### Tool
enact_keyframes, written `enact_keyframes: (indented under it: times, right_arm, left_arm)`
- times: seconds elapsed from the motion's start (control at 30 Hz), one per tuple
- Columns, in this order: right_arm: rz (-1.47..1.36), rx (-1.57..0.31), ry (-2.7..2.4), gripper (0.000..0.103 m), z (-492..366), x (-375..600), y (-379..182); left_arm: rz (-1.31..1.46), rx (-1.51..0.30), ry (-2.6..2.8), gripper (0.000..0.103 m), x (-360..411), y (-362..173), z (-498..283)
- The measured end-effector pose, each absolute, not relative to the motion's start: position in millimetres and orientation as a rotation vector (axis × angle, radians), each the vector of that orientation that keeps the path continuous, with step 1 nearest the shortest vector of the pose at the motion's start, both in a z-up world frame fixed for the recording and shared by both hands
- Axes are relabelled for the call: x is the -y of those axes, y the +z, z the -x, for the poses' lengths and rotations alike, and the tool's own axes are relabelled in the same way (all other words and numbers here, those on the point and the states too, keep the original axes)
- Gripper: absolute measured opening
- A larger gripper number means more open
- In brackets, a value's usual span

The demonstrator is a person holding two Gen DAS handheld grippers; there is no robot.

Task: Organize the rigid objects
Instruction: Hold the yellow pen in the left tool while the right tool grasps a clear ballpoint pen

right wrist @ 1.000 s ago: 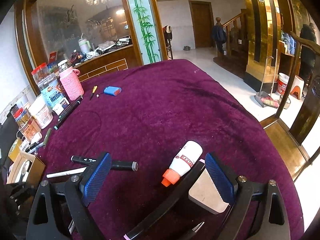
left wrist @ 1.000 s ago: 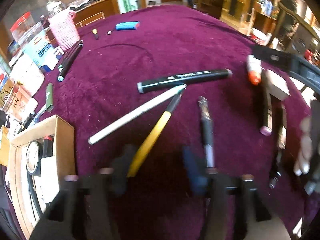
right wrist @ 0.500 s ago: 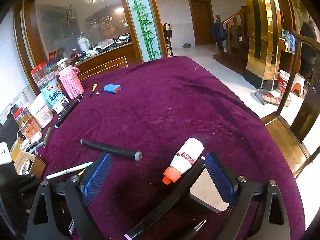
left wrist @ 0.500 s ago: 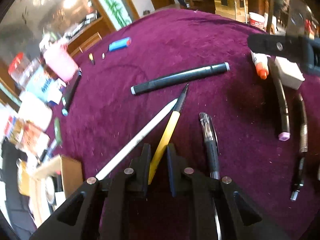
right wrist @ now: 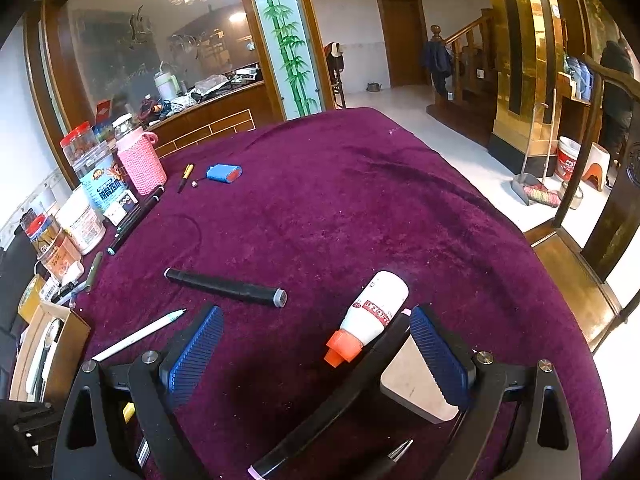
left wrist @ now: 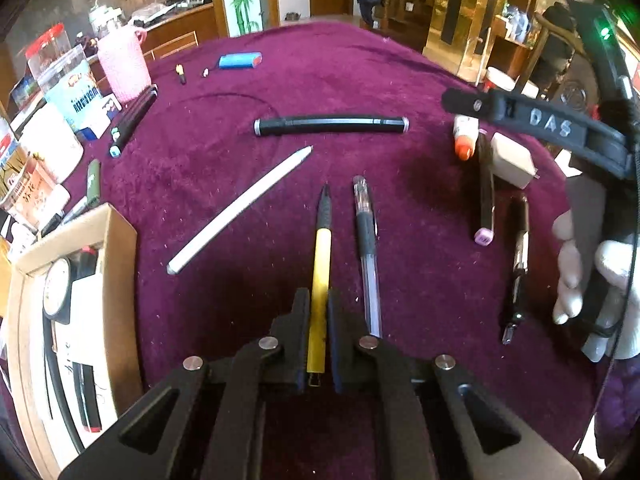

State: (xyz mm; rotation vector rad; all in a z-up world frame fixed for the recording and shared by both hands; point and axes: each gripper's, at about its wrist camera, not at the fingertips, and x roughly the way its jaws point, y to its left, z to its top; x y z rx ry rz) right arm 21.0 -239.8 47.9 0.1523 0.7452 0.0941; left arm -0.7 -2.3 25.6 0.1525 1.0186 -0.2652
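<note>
We see the table point(left wrist: 360, 64) spread with writing things. In the left wrist view the left claw point(left wrist: 319, 304) is closed on a pen point(left wrist: 321, 264) that points away from us. Just to its right a gel pen point(left wrist: 366, 248) lies parallel to it; to its left a slim pen point(left wrist: 240, 208) lies slantwise. Behind them a thick marker point(left wrist: 332, 125) lies crosswise. At the left edge stands an open cardboard box point(left wrist: 116, 264) with items in it. Far left, jars and a knit-covered cup point(left wrist: 124, 64) line the table's rim, with a small case point(left wrist: 240, 60) to the cup's right. On the right a glue bottle point(right wrist: 376, 312) lies between the fingers of the right claw point(right wrist: 316, 352), which stands spread, with a block point(left wrist: 512, 160) to the bottle's right.
</note>
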Motion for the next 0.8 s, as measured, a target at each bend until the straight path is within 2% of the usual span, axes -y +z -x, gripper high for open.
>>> enact_keyframes:
  times: [0.07, 0.13, 0.27, 0.3, 0.33, 0.37, 0.4, 0.63, 0.8]
  right_arm:
    - [-0.153, -0.747, 0.092, 0.096, -21.1, 240.1, 47.5]
    - [-0.154, -0.748, 0.088, 0.096, -21.6, 240.6, 47.1]
    - [-0.154, -0.749, 0.089, 0.096, -21.8, 240.4, 46.6]
    - [-0.155, -0.749, 0.09, 0.096, -21.8, 240.5, 46.5]
    - [-0.155, -0.75, 0.092, 0.096, -21.8, 240.5, 46.5]
    - [-0.156, -0.75, 0.095, 0.096, -22.0, 240.0, 46.2]
    - [-0.156, -0.751, 0.098, 0.096, -22.1, 239.7, 46.0]
    - [-0.163, -0.761, 0.106, 0.096, -22.1, 239.0, 44.9]
    - [-0.149, -0.759, 0.105, 0.096, -22.2, 236.0, 44.6]
  left_arm:
    - [-0.182, -1.002, -0.237, 0.029, 4.6, 26.9, -2.8]
    - [-0.198, -1.012, -0.229, 0.039, 8.6, 22.7, -8.8]
    - [-0.25, -1.006, -0.22, 0.039, 20.8, 11.0, -13.0]
    - [-0.272, -1.0, -0.215, 0.039, 23.9, 10.6, -12.4]
    - [-0.272, -1.001, -0.216, 0.029, 24.5, 10.6, -12.7]
    - [-0.246, -1.011, -0.24, 0.01, 23.7, 10.5, -13.3]
    - [-0.221, -1.021, -0.264, 0.008, 22.8, 10.6, -13.3]
    - [-0.19, -1.032, -0.281, 0.009, 11.7, 9.5, -11.7]
    - [-0.296, -0.977, -0.209, 0.01, 31.4, 8.1, -12.6]
